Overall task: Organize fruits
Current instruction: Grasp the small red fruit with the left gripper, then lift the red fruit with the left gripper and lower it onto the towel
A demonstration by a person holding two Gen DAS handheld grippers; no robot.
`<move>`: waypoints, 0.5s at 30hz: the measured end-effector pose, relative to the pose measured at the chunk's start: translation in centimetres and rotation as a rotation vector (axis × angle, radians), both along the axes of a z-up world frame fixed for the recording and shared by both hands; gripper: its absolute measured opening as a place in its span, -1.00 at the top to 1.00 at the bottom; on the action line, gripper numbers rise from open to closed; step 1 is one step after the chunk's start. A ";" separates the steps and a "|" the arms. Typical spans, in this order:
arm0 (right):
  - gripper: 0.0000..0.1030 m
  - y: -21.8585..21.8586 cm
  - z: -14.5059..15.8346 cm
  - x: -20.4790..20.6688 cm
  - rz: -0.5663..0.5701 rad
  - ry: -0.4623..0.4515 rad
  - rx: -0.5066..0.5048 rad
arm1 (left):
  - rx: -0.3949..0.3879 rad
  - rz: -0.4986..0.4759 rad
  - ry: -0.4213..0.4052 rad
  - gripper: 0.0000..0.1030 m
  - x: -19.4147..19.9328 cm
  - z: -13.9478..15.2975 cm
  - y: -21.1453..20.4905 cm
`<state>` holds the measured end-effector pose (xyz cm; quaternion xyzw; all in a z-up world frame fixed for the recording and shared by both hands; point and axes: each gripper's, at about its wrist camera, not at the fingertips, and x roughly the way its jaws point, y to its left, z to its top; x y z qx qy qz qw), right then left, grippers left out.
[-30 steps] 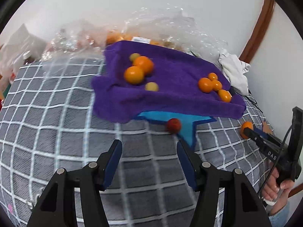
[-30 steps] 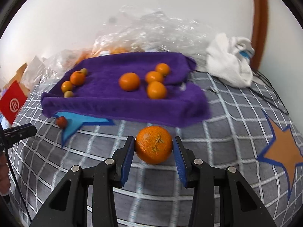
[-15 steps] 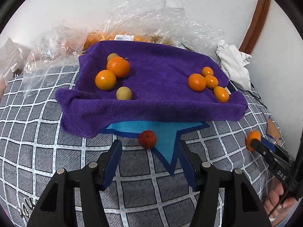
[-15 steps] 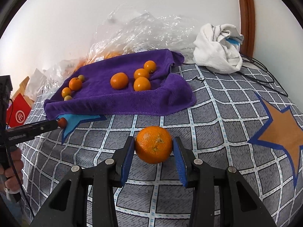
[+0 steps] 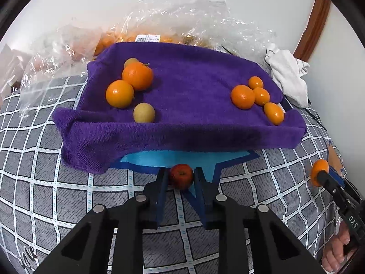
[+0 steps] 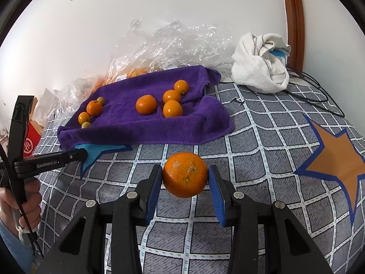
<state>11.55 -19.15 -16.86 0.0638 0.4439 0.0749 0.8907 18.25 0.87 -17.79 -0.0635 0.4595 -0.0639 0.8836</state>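
Observation:
My left gripper point(image 5: 180, 175) is shut on a small red fruit point(image 5: 181, 176) that rests on the blue star patch point(image 5: 191, 158) just below the purple towel point(image 5: 187, 105). My right gripper point(image 6: 185, 175) is shut on a large orange point(image 6: 185, 175) and holds it above the checked bedcover; it also shows at the right of the left wrist view point(image 5: 319, 171). On the towel, two oranges point(image 5: 136, 75) and two small yellowish fruits point(image 5: 144, 112) lie at the left, and several small oranges point(image 5: 242, 96) at the right.
Crinkled clear plastic bags point(image 5: 187, 22) holding more oranges lie behind the towel by the wall. A white cloth bundle point(image 6: 260, 66) and black cables point(image 6: 319, 96) sit at the back right. An orange star patch point(image 6: 337, 159) marks the grey checked bedcover point(image 6: 262, 137).
My left gripper moved forward to the red fruit and closed on it. My right gripper kept the orange and drew back a little from the towel.

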 end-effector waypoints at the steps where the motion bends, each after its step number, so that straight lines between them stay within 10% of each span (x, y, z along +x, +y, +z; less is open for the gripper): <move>1: 0.20 0.1 0.2 0.0 0.003 -0.003 -0.003 | -0.003 0.001 -0.002 0.56 0.0 0.1 0.1; 15: 0.20 2.4 3.7 3.8 0.046 -0.089 -0.021 | -0.076 0.053 -0.144 0.56 0.4 6.3 3.4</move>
